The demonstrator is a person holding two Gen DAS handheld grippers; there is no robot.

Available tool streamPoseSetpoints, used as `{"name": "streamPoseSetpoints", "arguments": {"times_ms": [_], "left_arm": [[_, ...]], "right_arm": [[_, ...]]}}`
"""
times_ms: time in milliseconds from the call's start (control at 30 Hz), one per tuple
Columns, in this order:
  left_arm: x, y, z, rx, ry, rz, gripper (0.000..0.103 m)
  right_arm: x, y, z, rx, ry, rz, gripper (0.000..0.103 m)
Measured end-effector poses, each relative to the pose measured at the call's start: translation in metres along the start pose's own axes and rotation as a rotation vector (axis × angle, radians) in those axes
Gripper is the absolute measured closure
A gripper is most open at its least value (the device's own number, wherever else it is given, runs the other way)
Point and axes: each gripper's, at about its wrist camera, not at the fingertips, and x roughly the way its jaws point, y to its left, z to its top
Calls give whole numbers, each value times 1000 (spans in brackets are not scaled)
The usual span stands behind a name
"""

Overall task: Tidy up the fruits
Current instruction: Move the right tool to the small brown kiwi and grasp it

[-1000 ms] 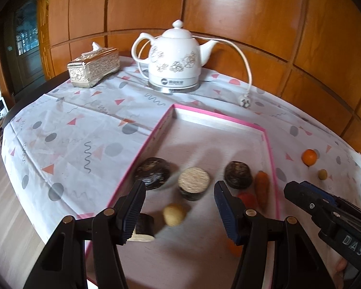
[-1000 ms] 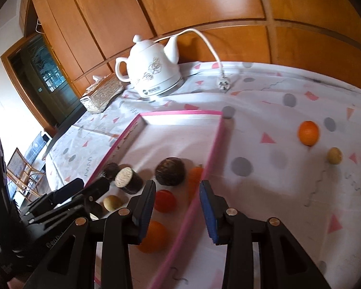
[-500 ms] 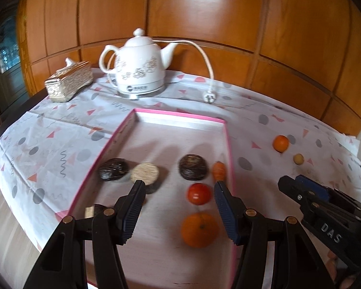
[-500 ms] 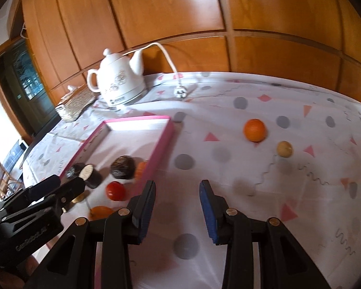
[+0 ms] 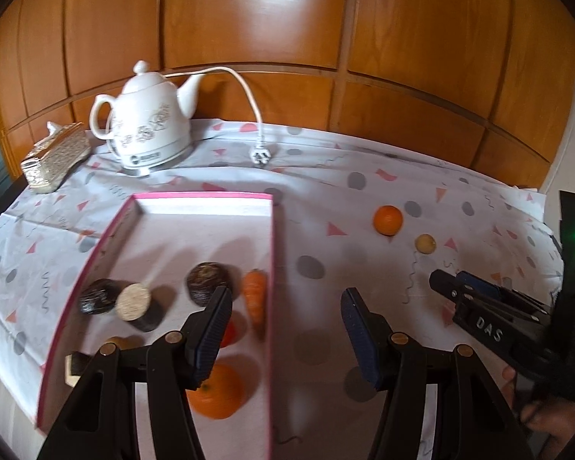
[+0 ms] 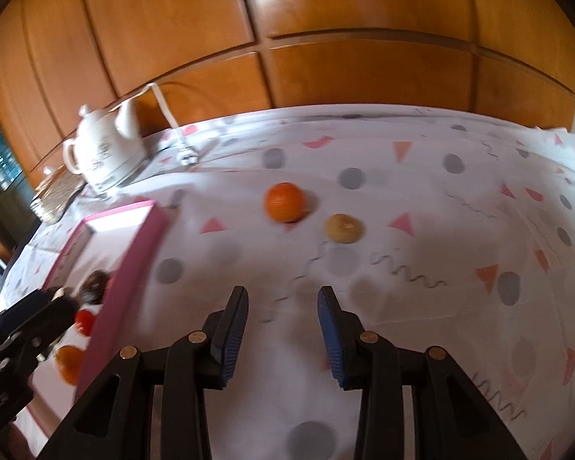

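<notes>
A pink-rimmed tray point(image 5: 273, 268) point(image 6: 134, 253) holds several fruits: an orange point(image 5: 216, 393), a carrot point(image 5: 255, 297), a red fruit point(image 5: 228, 331), dark round fruits point(image 5: 207, 281) and a small tan one. On the cloth to its right lie a loose orange point(image 5: 388, 220) point(image 6: 284, 202) and a small tan fruit point(image 5: 425, 243) point(image 6: 343, 228). My left gripper point(image 5: 283, 329) is open and empty over the tray's right edge. My right gripper point(image 6: 281, 329) is open and empty, short of the loose fruits; it also shows in the left wrist view point(image 5: 479, 306).
A white teapot point(image 5: 149, 130) point(image 6: 103, 153) with cord and plug point(image 5: 260, 155) stands at the back left, beside a gold tissue box point(image 5: 55, 157). Wood panelling rises behind the table. The patterned cloth's edge falls away at the left and right.
Both grippers have swung right. The left now looks past the tray's right edge. The right has left the tray and come closer to the loose orange and tan fruit.
</notes>
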Motion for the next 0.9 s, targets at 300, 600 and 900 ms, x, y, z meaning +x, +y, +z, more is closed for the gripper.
{"name": "streamPoseSetpoints", "arguments": {"times_ms": [300, 600, 900], "left_arm": [[20, -20, 12, 27, 9, -34, 43], [43, -37, 17, 51, 44, -55, 43], [63, -48, 23, 47, 70, -59, 43]], "right_arm": [[27, -31, 20, 33, 18, -54, 65], [62, -38, 38, 39, 53, -61, 65], [76, -41, 39, 24, 59, -57, 74]]}}
